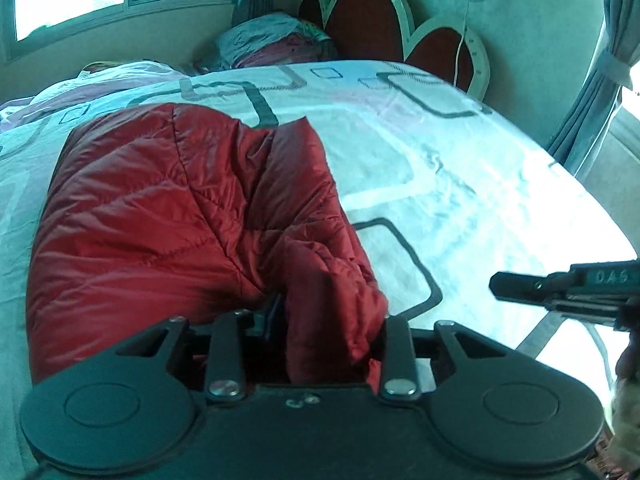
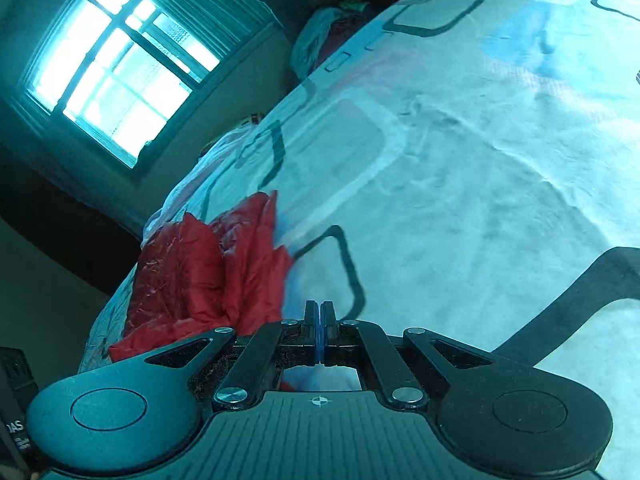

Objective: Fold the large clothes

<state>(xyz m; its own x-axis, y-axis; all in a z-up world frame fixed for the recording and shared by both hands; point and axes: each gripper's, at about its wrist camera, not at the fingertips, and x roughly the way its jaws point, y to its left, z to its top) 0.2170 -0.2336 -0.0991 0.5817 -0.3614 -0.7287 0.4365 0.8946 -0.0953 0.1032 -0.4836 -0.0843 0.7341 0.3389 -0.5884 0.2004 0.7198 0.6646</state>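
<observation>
Red quilted jacket (image 1: 172, 208) lies on the bed, left of centre in the left wrist view, near the bed's near edge. It is already doubled into a rough block; one flap or sleeve end is bunched up at the near right corner and not laid flat.

Left hand-held gripper (image 1: 324, 320): red fabric fills the space between its fingers, so I read it as clamped on that bunched corner, though the fingertips are buried in cloth.

Right hand-held gripper (image 2: 319, 316): fingers pressed together, blue pads touching, nothing between them. It hangs over bare bedsheet (image 2: 460, 200), apart from the jacket, which sits to its left. In the left wrist view it shows at the right edge, clear of the garment.

Progress, my judgement: partway, probably past the first fold. Left to do: lay the held corner over, square the edges, maybe one more fold to make it compact. Puffy, slick shell will likely spring back open, so it needs pressing down.

Surface: bed with a white sheet printed with grey rounded-rectangle outlines and pale colour patches, lightly creased.

Room: headboard (image 1: 372, 16) with red panels and white trim at the far end, a pile of bedding (image 1: 272, 40) beside it, a window (image 2: 116, 68) on the left wall, curtains (image 1: 592, 92) on the right.
</observation>
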